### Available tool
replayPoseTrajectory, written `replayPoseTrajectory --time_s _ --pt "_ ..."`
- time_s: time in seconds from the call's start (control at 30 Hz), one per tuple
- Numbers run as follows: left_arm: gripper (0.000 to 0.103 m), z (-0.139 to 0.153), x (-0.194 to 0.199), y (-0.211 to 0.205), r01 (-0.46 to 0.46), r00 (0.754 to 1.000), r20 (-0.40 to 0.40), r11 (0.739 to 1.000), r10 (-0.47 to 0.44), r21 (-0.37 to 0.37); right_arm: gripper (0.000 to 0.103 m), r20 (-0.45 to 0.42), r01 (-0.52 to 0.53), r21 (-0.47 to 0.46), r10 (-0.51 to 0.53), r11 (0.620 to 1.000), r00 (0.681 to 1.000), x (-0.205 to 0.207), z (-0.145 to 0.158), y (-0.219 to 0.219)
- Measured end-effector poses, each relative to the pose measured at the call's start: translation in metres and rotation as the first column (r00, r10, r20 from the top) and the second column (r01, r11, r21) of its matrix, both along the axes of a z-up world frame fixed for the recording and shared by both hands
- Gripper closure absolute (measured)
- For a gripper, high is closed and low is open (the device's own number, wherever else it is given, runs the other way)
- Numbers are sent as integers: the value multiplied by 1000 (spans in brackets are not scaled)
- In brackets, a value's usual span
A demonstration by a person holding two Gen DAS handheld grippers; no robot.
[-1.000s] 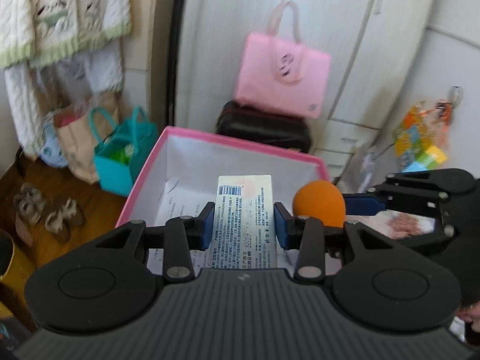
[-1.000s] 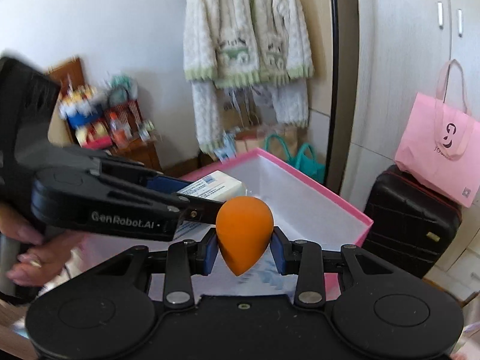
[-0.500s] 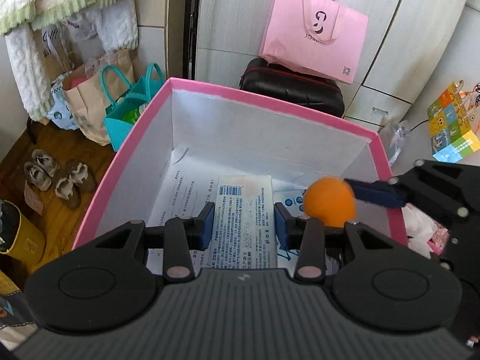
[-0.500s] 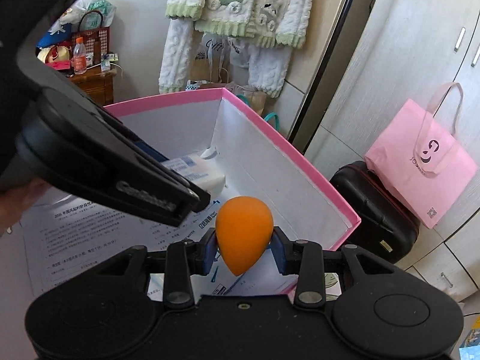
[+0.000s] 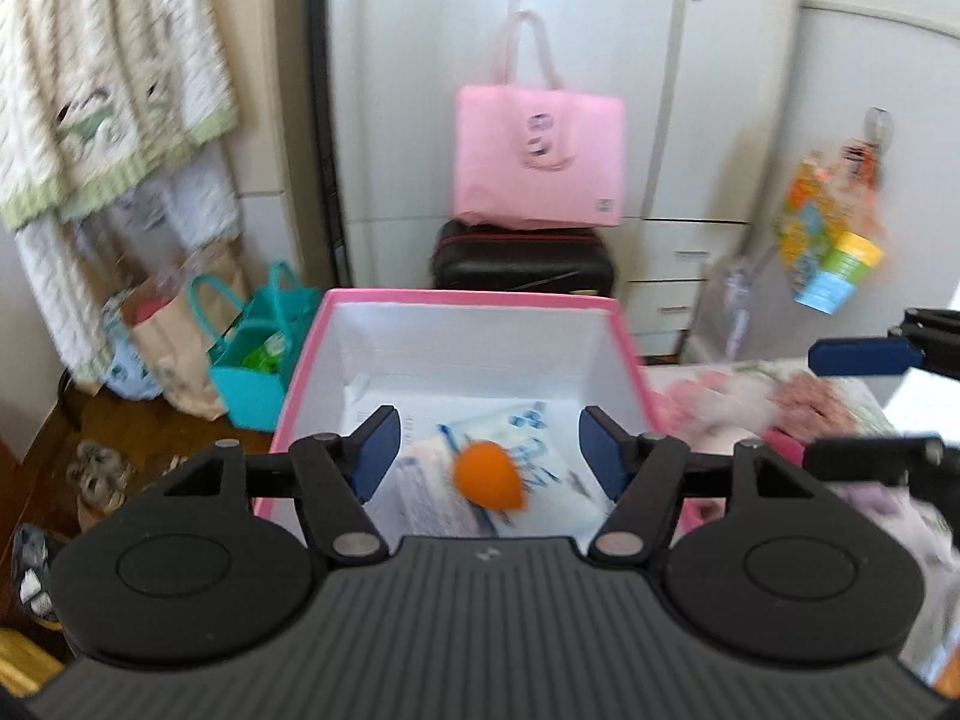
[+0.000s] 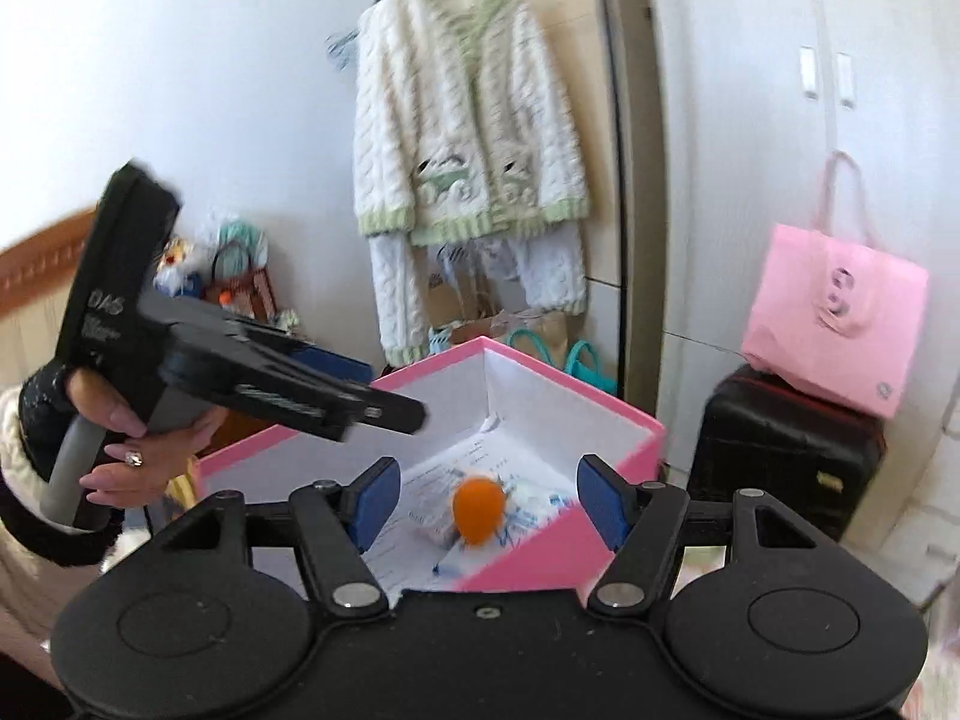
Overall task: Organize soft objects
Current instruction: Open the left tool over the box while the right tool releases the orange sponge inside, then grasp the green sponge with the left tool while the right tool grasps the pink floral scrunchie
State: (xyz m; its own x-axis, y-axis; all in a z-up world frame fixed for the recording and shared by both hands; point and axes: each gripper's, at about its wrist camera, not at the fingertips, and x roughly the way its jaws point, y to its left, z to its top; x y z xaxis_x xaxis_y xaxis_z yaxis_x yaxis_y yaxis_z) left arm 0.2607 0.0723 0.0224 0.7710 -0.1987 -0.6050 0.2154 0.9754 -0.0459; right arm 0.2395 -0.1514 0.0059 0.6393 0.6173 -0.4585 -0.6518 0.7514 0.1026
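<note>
An orange egg-shaped sponge (image 5: 489, 476) lies loose inside the pink-rimmed white box (image 5: 468, 298), on a white tissue pack (image 5: 438, 492) with blue print. My left gripper (image 5: 489, 450) hovers above the box's near side, its jaws opening and apart from both. In the right wrist view the same sponge (image 6: 478, 510) rests in the box (image 6: 600, 396) below my right gripper (image 6: 483, 495), whose jaws are also opening with nothing pressed between them. The left gripper (image 6: 414, 414) shows there at the left, held by a hand.
A pink tote bag (image 5: 538, 156) sits on a black suitcase (image 5: 522, 261) behind the box, before white wardrobe doors. A teal bag (image 5: 255, 348) and paper bags stand on the floor at left. A white knitted cardigan (image 6: 468, 138) hangs on the wall. Floral bedding (image 5: 780, 396) lies at right.
Both grippers let go: the tissue pack and the orange sponge dropped into the box. Both sets of jaws spread wider, and both hands pulled back from the box.
</note>
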Motion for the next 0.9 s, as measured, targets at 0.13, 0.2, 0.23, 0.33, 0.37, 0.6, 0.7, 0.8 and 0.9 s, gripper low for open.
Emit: replayPoseTrajectory --time_s 0.13,0.2,0.23,0.33,0.37,0.6,0.7,0.8,0.9 --pt "37 9 -29 -14 92 996 19 996 -92 16 31 -35 95 0 -95 995 995 -33 0 -34" --pt "37 12 -44 -21 128 991 36 991 -129 26 30 -36 161 -23 -161 987 986 -49 -3 -50" --pt "37 13 -50 -25 146 988 42 989 -147 30 30 -37 191 -30 -192 981 981 -55 -6 -59" --pt "37 14 -67 -33 206 978 33 978 -207 23 29 -48 263 -43 -265 964 963 -74 -10 -84" --pt "37 13 -72 -36 225 974 21 974 -226 13 29 -56 279 -45 -281 959 958 -79 -12 -91" --pt "37 9 -101 -70 359 933 -31 933 -358 9 27 -84 354 -92 -361 931 929 -114 -25 -127" --pt "37 4 -110 -88 399 917 -35 917 -398 25 27 -90 367 -122 -379 922 921 -123 -35 -137" --pt "37 -1 -111 -104 433 901 -54 901 -431 25 27 -104 378 -134 -392 916 914 -125 -46 -144" --pt "37 -7 -109 -119 448 892 -69 894 -446 13 27 -100 373 -146 -389 916 916 -126 -54 -149"
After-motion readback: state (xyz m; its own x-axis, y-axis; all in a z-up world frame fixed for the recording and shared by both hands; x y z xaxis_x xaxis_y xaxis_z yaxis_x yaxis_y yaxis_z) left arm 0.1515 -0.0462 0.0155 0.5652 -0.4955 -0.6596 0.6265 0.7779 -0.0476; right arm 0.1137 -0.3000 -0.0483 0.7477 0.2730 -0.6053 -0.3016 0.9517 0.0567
